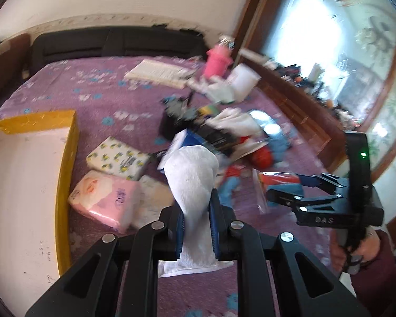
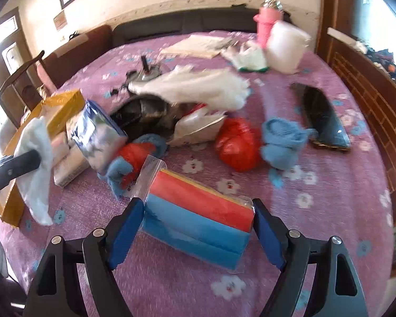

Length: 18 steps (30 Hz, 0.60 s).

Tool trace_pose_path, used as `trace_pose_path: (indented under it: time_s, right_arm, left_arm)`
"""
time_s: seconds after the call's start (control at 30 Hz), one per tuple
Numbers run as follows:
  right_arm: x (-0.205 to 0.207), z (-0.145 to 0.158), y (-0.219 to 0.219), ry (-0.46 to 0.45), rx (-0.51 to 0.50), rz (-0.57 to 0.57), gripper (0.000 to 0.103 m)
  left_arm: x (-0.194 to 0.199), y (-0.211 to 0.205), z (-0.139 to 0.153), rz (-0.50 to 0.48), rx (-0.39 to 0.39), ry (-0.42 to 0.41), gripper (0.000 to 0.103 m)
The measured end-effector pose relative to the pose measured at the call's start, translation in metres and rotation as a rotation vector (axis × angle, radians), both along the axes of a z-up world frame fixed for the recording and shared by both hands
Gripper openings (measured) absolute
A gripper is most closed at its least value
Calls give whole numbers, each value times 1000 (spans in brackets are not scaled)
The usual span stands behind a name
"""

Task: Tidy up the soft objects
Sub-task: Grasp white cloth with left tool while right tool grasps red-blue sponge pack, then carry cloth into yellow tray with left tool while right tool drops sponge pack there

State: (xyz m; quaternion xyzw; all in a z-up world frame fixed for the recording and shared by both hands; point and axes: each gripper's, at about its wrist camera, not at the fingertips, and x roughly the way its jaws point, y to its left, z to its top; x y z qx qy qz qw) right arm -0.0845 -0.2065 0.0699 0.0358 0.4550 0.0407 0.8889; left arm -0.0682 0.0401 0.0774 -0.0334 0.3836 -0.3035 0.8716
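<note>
My left gripper (image 1: 196, 220) is shut on a white cloth (image 1: 191, 177) and holds it above the purple bedspread; the cloth also shows in the right wrist view (image 2: 35, 158). My right gripper (image 2: 198, 224) is open, its blue pads on either side of a clear bag of red and blue sponge sheets (image 2: 198, 219) lying on the bed. The right gripper also shows in the left wrist view (image 1: 285, 198). A yellow-edged box (image 1: 26, 163) stands at the left.
Tissue packs (image 1: 116, 158) lie beside the box. A pile holds a white fluffy cloth (image 2: 198, 85), a red bag (image 2: 237, 145), a blue knit cloth (image 2: 282, 140) and dark items (image 2: 322, 113). A pink bottle (image 2: 265, 23) stands at the back. A wooden dresser (image 2: 369, 92) lines the right.
</note>
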Motion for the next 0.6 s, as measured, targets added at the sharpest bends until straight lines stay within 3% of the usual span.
trace_pose_path:
  time_s: [0.13, 0.27, 0.6]
  right_arm:
    - [-20, 24, 2, -65, -16, -24, 85]
    - [-32, 45, 16, -113, -34, -4, 85]
    - [-35, 99, 79, -276, -13, 139, 85]
  left_arm:
    - [-9, 5, 12, -24, -18, -12, 16]
    - [-19, 26, 31, -6, -90, -34, 16]
    - [-25, 112, 67, 154, -172, -66, 16]
